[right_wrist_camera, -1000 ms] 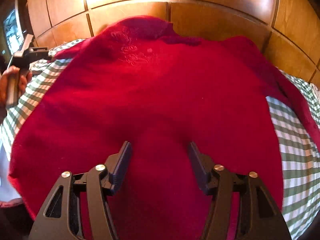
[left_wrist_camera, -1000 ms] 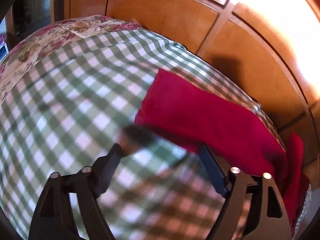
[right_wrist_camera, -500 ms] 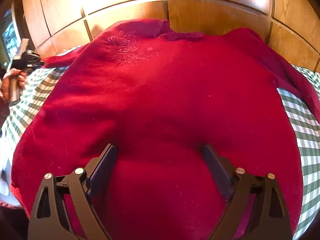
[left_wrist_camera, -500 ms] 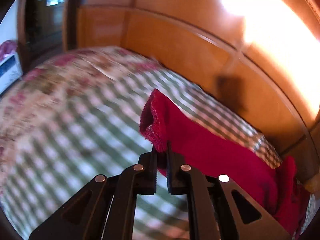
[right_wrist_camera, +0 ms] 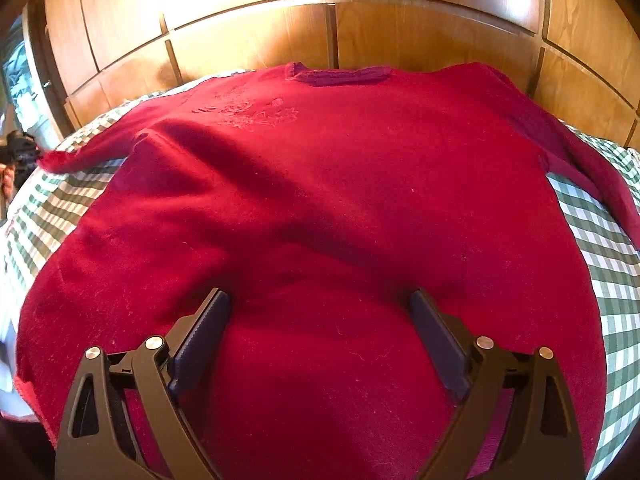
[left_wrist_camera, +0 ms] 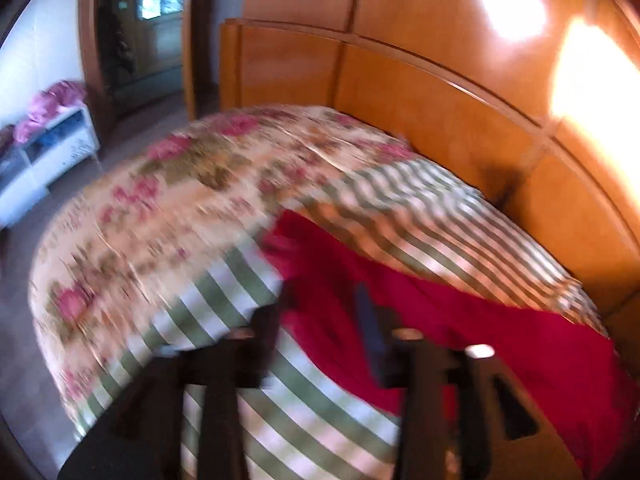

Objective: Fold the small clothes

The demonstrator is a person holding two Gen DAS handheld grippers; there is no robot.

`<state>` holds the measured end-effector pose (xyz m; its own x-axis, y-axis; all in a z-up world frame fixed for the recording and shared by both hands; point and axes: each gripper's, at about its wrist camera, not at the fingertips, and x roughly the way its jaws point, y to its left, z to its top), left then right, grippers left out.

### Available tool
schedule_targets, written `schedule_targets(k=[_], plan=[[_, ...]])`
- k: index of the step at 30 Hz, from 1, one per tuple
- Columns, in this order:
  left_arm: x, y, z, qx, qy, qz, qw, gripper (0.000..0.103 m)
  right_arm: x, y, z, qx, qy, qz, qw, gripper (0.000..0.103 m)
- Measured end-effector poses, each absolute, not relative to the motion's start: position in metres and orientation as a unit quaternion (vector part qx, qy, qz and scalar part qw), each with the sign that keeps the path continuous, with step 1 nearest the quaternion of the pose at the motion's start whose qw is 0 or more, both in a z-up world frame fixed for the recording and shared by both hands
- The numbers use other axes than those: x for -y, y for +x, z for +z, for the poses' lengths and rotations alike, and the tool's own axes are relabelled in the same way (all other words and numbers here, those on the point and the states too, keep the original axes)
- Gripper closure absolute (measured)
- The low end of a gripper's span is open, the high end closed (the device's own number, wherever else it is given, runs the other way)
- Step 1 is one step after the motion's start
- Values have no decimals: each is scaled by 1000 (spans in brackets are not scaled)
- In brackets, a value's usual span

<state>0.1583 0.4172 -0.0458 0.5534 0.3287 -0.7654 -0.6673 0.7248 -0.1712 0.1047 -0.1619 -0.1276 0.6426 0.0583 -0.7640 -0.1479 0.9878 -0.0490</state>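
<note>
A red sweater (right_wrist_camera: 340, 200) lies face up on the checked bedspread (right_wrist_camera: 600, 248), collar toward the headboard. My right gripper (right_wrist_camera: 320, 304) stands open over its lower body, both fingertips resting on the cloth and nothing pinched. In the blurred left wrist view my left gripper (left_wrist_camera: 320, 308) hovers over the sweater's sleeve (left_wrist_camera: 440, 312). Its jaws are opening, with red cloth lying between them and not pressed. The right wrist view shows the left gripper (right_wrist_camera: 20, 152) at the far left in a hand, at the sleeve's cuff (right_wrist_camera: 56, 160).
A wooden headboard (right_wrist_camera: 360, 32) runs close behind the sweater. A floral quilt (left_wrist_camera: 180, 200) covers the bed's far half. Beyond the bed stand a white shelf unit (left_wrist_camera: 44, 156) with pink cloth and a dark doorway (left_wrist_camera: 160, 40).
The left gripper shut on the sleeve's cuff, lifted it and has since parted its jaws while swinging away. The right jaws spread wider. A ridge has formed across the sweater's left shoulder.
</note>
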Motion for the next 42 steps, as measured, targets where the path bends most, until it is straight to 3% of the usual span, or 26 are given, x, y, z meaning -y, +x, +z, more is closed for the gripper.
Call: schedule_targets(k=[7, 15, 22, 25, 27, 30, 31, 32, 33, 37, 40, 42], plan=[[-298, 124, -51, -396, -209, 90, 889, 58, 159, 104, -126, -418, -58, 55, 905, 12], [-191, 71, -71, -432, -222, -112, 867, 57, 190, 86, -93, -411, -55, 20, 910, 12], [-145, 39, -99, -474, -202, -144, 845, 58, 266, 49, -86, -433, -9, -51, 900, 13], [-143, 32, -98, -474, -204, -149, 844, 61, 280, 31, -95, -460, 24, -32, 887, 29], [-138, 30, -98, -482, -206, -156, 837, 92, 282, 14, -99, -466, 34, -18, 884, 38], [-131, 26, -96, -481, -182, -153, 844, 96, 274, 2, -103, -467, 30, 1, 884, 65], [-131, 22, -91, -476, -185, -160, 845, 96, 272, 1, -102, -468, 25, 5, 884, 79], [-134, 18, -85, -470, -183, -163, 848, 96, 268, 1, -100, -466, 14, 5, 885, 87], [-135, 14, -79, -465, -182, -168, 850, 96, 266, -1, -95, -462, 6, 4, 887, 88], [-138, -5, -84, -486, -155, -155, 846, 96, 273, -16, -67, -436, -1, 23, 900, 91], [-132, -4, -96, -512, -134, -129, 839, 86, 276, -26, -76, -457, -18, 28, 889, 91], [-129, -2, -87, -501, -133, -130, 845, 61, 276, -27, -91, -479, -31, 16, 877, 92]])
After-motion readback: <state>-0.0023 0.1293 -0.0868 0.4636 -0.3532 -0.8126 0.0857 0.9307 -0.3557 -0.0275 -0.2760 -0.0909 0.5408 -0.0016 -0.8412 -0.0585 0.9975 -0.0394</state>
